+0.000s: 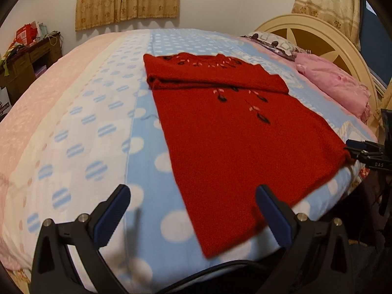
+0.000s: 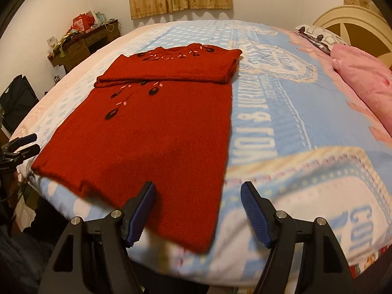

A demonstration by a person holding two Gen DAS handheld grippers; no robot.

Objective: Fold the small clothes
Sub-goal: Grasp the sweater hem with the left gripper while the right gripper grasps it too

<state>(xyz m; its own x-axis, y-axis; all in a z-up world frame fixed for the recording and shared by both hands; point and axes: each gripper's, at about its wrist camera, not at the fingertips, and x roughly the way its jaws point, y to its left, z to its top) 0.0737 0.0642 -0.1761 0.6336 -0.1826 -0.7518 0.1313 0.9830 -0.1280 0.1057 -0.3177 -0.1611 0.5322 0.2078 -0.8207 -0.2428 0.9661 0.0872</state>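
The red sweater lies flat on the bed, sleeves folded across the chest. The left gripper and right gripper are spread wide, holding nothing — uneven corner pinches risk a crooked fold, or dragging the hem off the edge.

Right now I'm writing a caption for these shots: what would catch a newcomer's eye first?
The red sweater dominates, spread flat on the blue polka-dot blanket mid-bed, its sleeves folded across the chest and dark flower embroidery near the neckline. Next, the open left tongs and right tongs frame its near hem. A pink pillow lies by the cream headboard.
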